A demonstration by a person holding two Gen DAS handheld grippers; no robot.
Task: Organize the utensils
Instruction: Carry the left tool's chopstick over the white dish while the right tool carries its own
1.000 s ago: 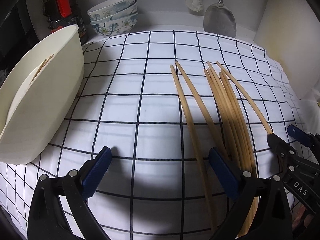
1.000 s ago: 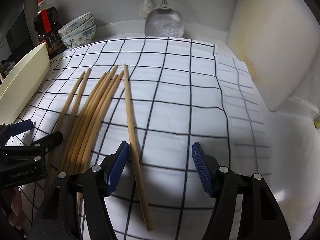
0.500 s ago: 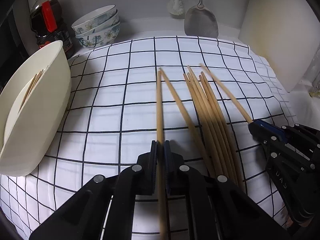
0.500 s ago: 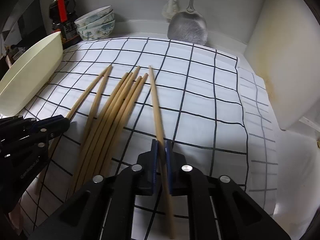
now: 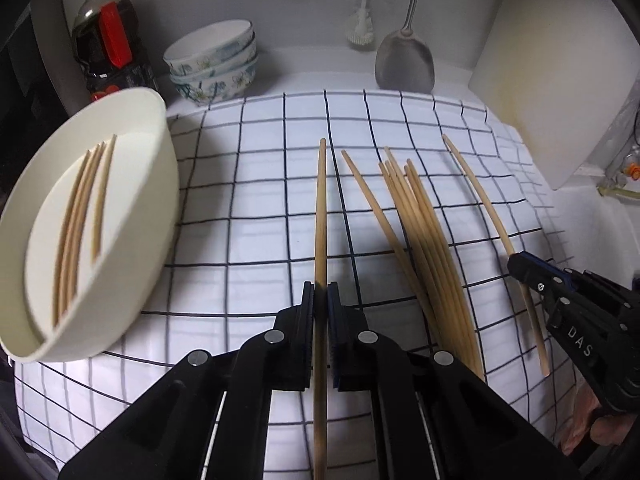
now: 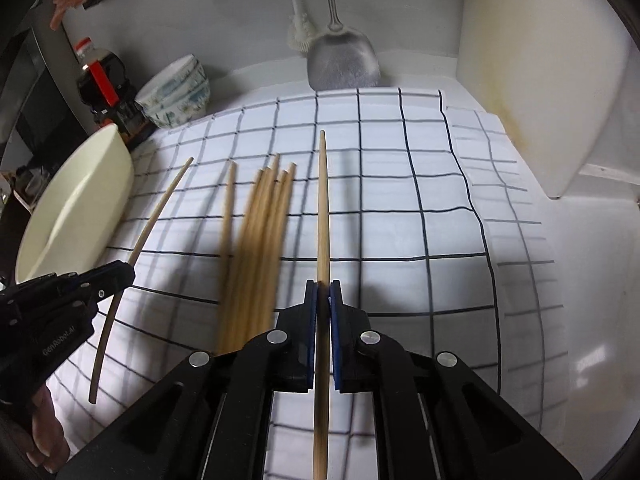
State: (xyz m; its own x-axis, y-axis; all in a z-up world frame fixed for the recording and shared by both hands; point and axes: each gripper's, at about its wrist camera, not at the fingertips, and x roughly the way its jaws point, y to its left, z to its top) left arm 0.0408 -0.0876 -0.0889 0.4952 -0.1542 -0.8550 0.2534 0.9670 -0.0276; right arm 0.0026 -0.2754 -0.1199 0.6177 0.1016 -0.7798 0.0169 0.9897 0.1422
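Note:
My left gripper (image 5: 321,292) is shut on a wooden chopstick (image 5: 320,216) and holds it above the checked cloth (image 5: 260,208). My right gripper (image 6: 323,290) is shut on another chopstick (image 6: 323,200), also lifted. Several loose chopsticks (image 5: 424,240) lie in a bundle on the cloth between the two grippers; they also show in the right wrist view (image 6: 260,232). A cream bowl (image 5: 160,184) at the left holds several chopsticks (image 5: 80,220). The right gripper shows at the right of the left wrist view (image 5: 520,264), the left gripper at the left of the right wrist view (image 6: 120,276).
Stacked patterned bowls (image 5: 212,64), a dark sauce bottle (image 5: 108,40), a metal spatula (image 5: 404,60) and a brush (image 5: 360,32) stand at the back wall. A white cutting board (image 5: 540,80) leans at the right.
Both grippers closed on one chopstick each and then lifted them off the cloth. The views rose, and the bowl's inside now shows.

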